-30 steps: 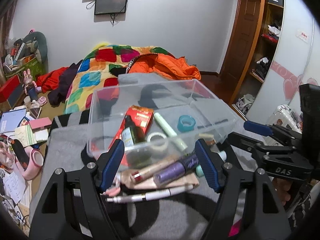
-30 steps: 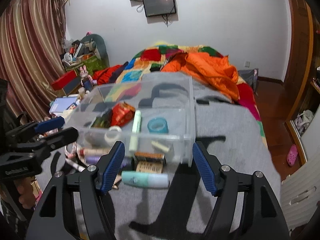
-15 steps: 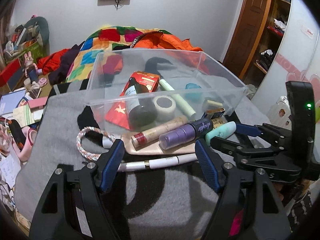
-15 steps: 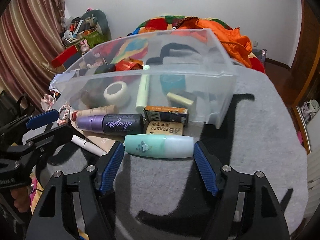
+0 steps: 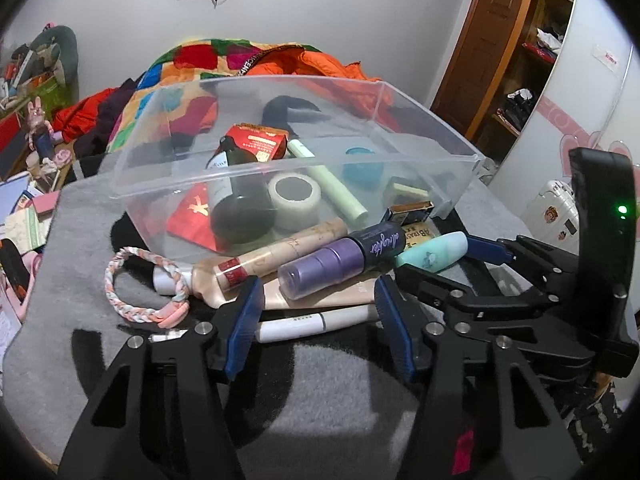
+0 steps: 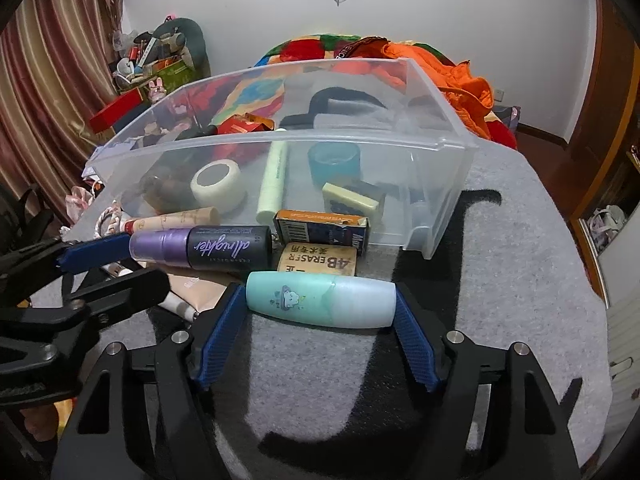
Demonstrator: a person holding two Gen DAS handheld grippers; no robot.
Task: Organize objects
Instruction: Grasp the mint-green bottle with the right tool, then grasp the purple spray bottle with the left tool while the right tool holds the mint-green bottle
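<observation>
Grey felt surface (image 6: pixel 500 280) fronts a cluttered bedroom, clear plastic bin (image 5: pixel 280 168) on it. Left gripper (image 5: pixel 316 312), jaws just closing, straddles the purple spray bottle (image 5: pixel 340 260), pads apart. Right view alone shows right gripper (image 6: pixel 320 312) bracketing the mint-green tube (image 6: pixel 320 298); contact unclear.

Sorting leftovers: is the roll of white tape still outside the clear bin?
No, the white tape roll sits inside the clear bin, beside the dark bottle.

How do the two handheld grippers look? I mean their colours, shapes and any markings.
Both grippers, left gripper and right gripper, have matte black angular frames with triangular cut-outs and silver screws. Their fingers carry ribbed blue pads. The right gripper's tall black housing has a green light.
</observation>
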